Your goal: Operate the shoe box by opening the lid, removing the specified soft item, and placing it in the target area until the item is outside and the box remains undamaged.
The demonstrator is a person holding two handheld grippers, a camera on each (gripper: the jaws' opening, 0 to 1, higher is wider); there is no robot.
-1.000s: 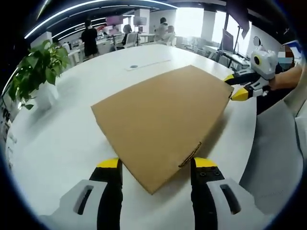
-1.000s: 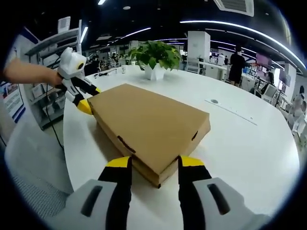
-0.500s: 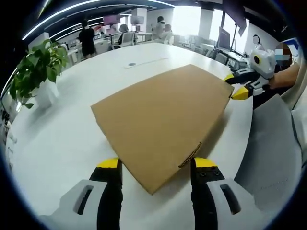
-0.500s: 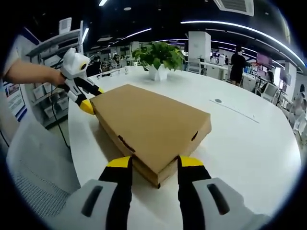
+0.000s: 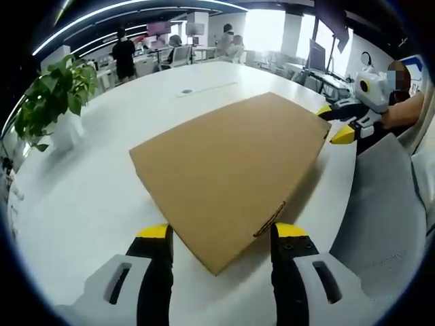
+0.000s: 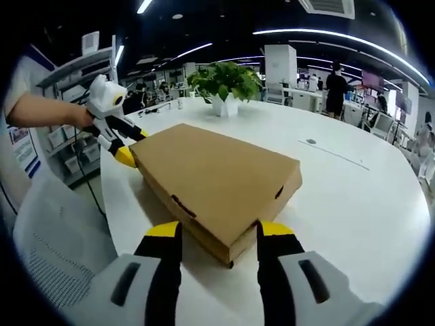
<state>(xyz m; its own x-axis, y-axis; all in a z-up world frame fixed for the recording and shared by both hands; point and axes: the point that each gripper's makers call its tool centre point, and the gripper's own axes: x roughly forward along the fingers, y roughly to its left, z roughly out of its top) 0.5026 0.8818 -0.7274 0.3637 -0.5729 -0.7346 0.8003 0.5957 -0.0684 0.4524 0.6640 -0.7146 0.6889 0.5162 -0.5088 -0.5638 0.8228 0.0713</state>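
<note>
A flat brown cardboard shoe box [image 5: 228, 170] lies closed on the white table [image 5: 88, 197]. In the left gripper view my left gripper [image 5: 219, 234] is open, its yellow-tipped jaws straddling the near corner of the box. The right gripper [image 5: 336, 122] enters from the right at the box's far corner. In the right gripper view the same box [image 6: 214, 180] sits with its corner between the open jaws of my right gripper [image 6: 212, 234]. The left gripper [image 6: 126, 146] shows there at the far left corner, held by a hand.
A potted green plant [image 6: 224, 85] in a white pot stands on the table beyond the box, also seen as the plant [image 5: 51, 98]. A grey chair back [image 5: 380, 217] sits by the table edge. People stand at desks far behind.
Both views shifted slightly with the hands. The box and both grippers keep the same positions at the box corners.
</note>
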